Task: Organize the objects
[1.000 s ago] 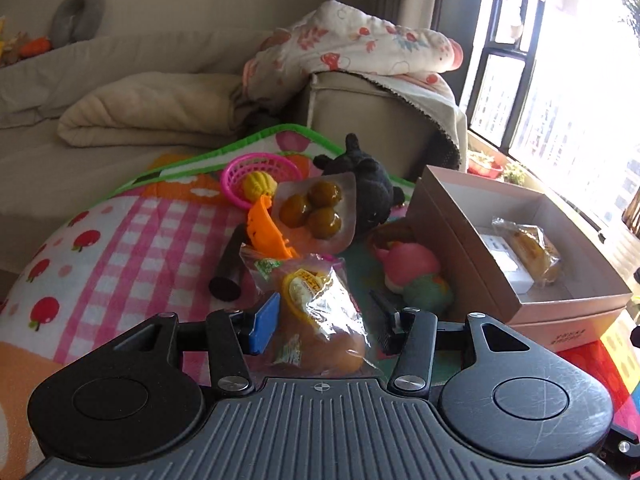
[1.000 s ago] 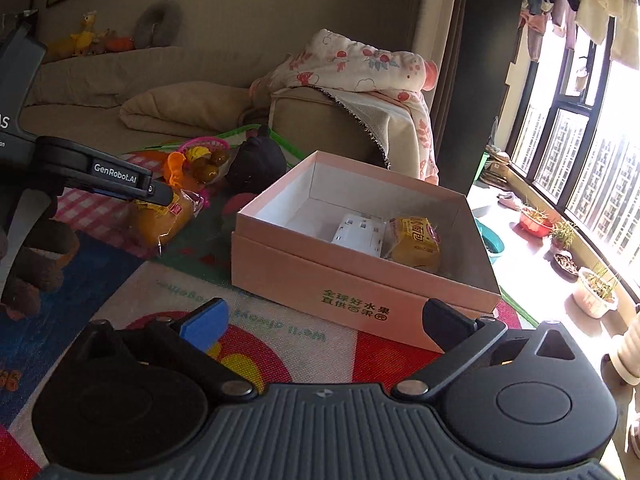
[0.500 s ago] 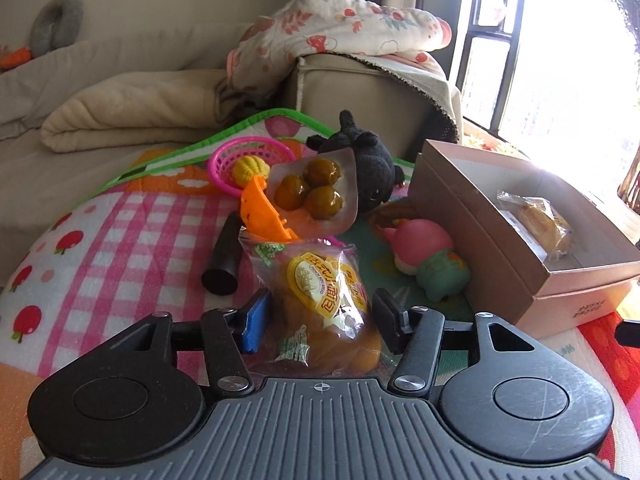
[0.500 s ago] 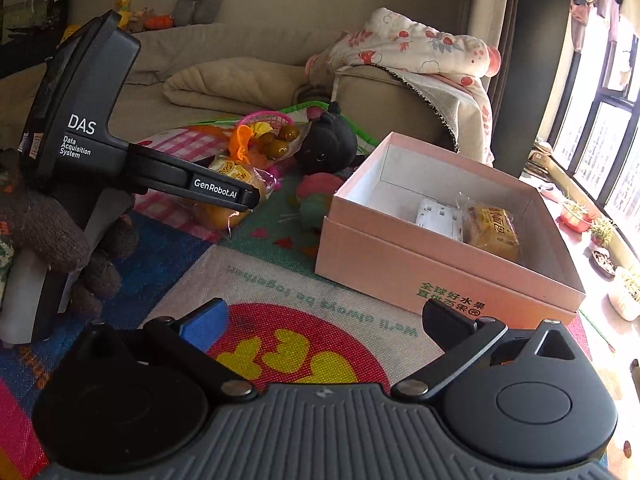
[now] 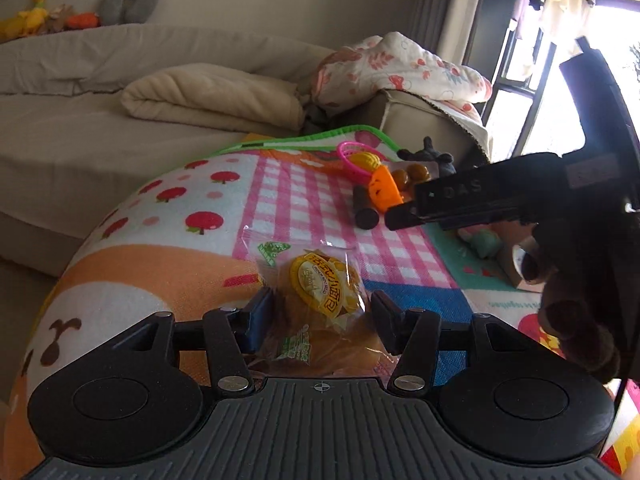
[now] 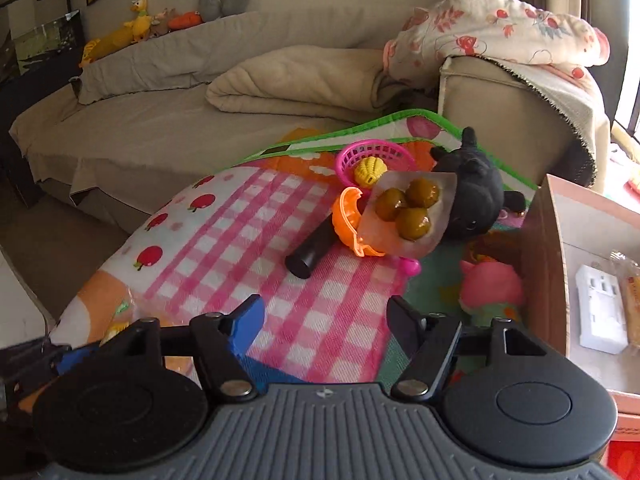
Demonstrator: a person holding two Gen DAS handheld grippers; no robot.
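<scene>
Patterned play mat (image 6: 280, 216) spread on the floor, bearing near its far edge a pink basket (image 6: 374, 156), black plush (image 6: 476, 196), black cylinder (image 6: 314, 250), and, at right, a pink box (image 6: 548, 264).

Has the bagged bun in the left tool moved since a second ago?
Yes. The bagged bun, clamped in the left tool, has been carried away from the orange toy and pink basket, which now sit farther off.

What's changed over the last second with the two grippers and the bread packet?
The left gripper carried the bread packet away from the toy pile and box, still clamped. The right gripper swung from the box toward the toys, jaws just been closing, nothing between them. The toys and box contents stayed put.
</scene>
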